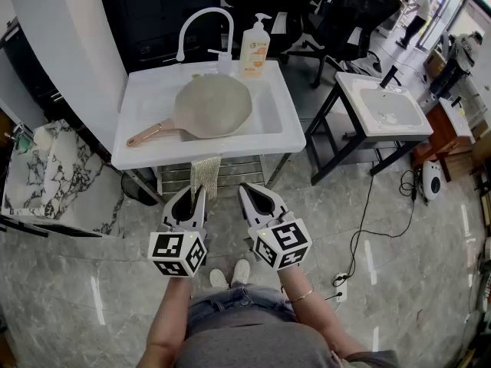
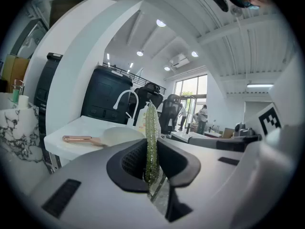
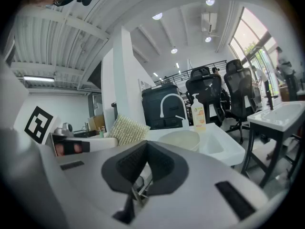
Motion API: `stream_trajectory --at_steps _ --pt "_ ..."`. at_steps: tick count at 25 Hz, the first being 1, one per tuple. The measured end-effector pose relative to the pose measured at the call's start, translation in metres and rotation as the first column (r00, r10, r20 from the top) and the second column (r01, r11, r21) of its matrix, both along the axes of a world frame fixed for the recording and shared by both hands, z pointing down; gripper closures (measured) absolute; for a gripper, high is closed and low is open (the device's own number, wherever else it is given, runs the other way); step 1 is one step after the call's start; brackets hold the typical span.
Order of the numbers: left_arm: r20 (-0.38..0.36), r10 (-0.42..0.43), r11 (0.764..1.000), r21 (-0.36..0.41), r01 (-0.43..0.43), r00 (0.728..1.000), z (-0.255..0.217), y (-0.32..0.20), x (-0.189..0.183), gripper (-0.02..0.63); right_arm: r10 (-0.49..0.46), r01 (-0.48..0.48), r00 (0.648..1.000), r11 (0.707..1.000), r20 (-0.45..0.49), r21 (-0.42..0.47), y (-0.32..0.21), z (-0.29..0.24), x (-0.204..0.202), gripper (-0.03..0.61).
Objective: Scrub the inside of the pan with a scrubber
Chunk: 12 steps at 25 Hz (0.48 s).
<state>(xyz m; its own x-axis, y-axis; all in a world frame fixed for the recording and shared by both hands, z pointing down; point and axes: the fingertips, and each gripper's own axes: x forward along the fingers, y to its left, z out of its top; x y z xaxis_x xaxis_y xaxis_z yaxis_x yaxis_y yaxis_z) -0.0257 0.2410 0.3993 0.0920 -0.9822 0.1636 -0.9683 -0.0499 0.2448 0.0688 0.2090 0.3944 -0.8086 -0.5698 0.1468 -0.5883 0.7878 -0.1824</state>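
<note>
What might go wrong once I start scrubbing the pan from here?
The scrubber is pinched by one edge in the left hand-held gripper and might slip under pressure. The pan lies loose in the sink while the right hand-held gripper is shut on nothing, so it may slide. The soap bottle close behind may get knocked.

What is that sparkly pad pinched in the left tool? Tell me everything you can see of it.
The scrubber pad is flat and squarish, with a glittery, pale gold-green woven mesh surface. The left gripper is shut on one end, and the rest juts forward past the jaws, in the air before the front rim of the white sink. Only that gripper touches it.
</note>
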Motion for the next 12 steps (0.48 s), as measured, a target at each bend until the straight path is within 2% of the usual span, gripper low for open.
stream_trajectory --at_steps 4,9,12 --pt "-0.027 0.004 1.0 -0.001 -0.004 1.0 0.003 -0.007 0.007 0.551 -0.002 0.002 1.0 1.0 0.001 0.019 -0.006 0.001 0.006 0.569" --pt "-0.011 -0.002 1.0 -0.013 0.002 1.0 0.008 -0.012 0.013 0.551 -0.034 0.033 0.999 0.999 0.025 0.02 -0.009 0.001 0.013 0.569" --pt "-0.02 -0.001 1.0 -0.029 0.0 1.0 0.015 -0.012 0.016 0.551 -0.072 0.073 0.996 0.997 0.047 -0.012 -0.01 0.005 0.014 0.569"
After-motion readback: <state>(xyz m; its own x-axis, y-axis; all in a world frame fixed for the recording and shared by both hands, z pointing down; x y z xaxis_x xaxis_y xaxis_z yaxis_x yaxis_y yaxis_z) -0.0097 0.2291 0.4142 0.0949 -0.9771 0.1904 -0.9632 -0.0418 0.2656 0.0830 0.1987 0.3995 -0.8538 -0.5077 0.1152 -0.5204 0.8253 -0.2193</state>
